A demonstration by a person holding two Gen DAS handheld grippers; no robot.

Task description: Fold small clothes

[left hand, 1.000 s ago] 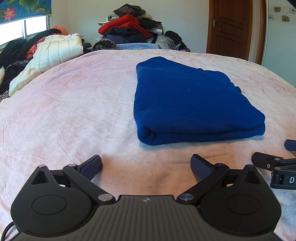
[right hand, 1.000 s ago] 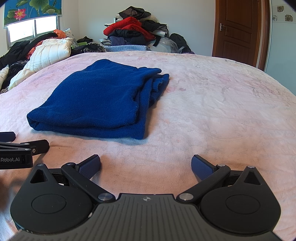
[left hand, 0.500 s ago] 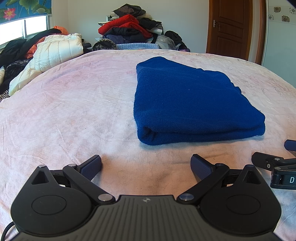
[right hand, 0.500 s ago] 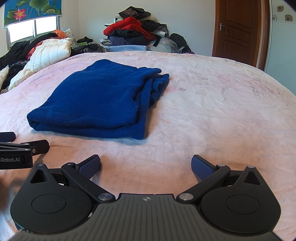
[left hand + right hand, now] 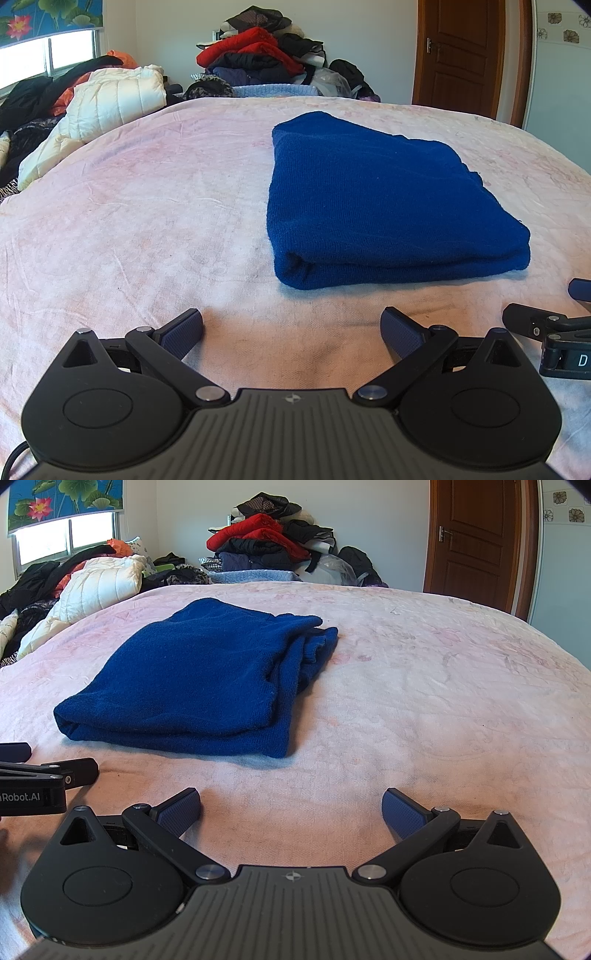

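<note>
Nothing moved, folded blue garment [image 5: 388, 199] beyond left tool [image 5: 291, 328]

The right hand-held gripper [image 5: 291, 814] hovers wide open over the pink bed [image 5: 424, 686], near a folded blue garment [image 5: 192, 679], the left hand-held gripper [image 5: 40, 779] just beside.

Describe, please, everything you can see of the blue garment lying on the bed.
The blue garment is a deep royal blue, in a soft, knit or fleece-like fabric. It lies folded into a flat, roughly rectangular stack on the pink bedspread, with a rounded fold along its near edge. In the right wrist view its layered edges show, slightly uneven, along its right side. Only the bedspread touches it; both grippers are open and short of it.
</note>
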